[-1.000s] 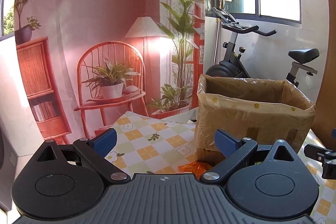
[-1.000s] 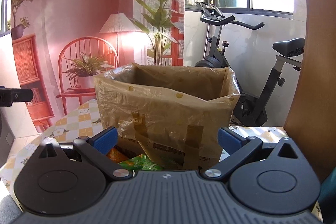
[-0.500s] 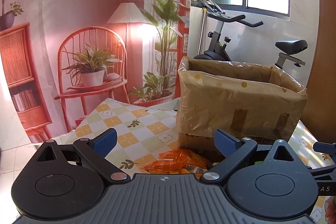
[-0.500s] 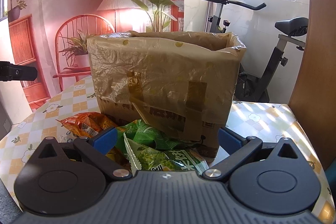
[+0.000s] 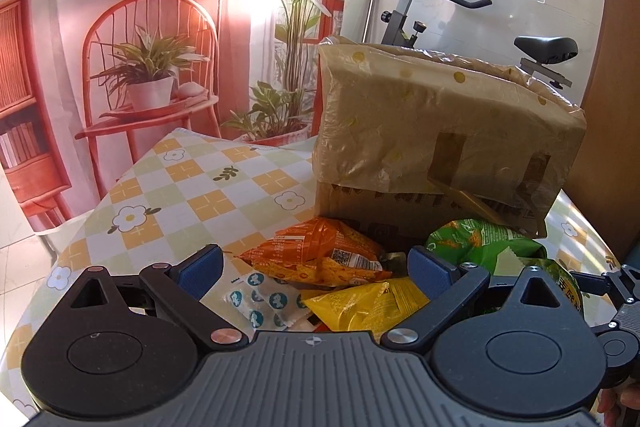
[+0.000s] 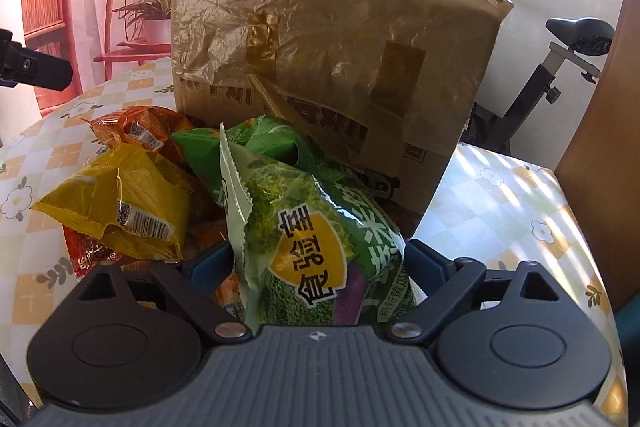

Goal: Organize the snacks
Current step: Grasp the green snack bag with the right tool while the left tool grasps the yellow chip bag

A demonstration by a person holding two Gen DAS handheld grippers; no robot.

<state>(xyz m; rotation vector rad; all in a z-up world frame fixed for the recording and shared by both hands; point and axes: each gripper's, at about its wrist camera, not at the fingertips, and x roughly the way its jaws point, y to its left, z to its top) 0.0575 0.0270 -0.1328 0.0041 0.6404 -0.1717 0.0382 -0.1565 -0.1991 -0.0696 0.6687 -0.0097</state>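
Observation:
A pile of snack bags lies on the table in front of a cardboard box lined with a brown plastic bag (image 5: 440, 131), also in the right wrist view (image 6: 332, 39). My left gripper (image 5: 316, 267) is open above an orange bag (image 5: 320, 255), a yellow bag (image 5: 368, 307) and a white packet with teal dots (image 5: 260, 303). My right gripper (image 6: 316, 267) is open, its fingers on either side of a green bag (image 6: 316, 251), not closed on it. A yellow bag (image 6: 116, 199) and an orange bag (image 6: 136, 131) lie to its left.
The table has a checked flower-print cloth (image 5: 180, 195). A wooden panel (image 6: 600, 147) stands at the right edge. An exercise bike (image 5: 460, 15) stands behind the box. The wall behind is a printed backdrop with a chair and plants.
Both grippers have dropped and tilted down toward the snack pile. The box now looms higher and the bags fill the lower view. The green bag now sits between my right fingers.

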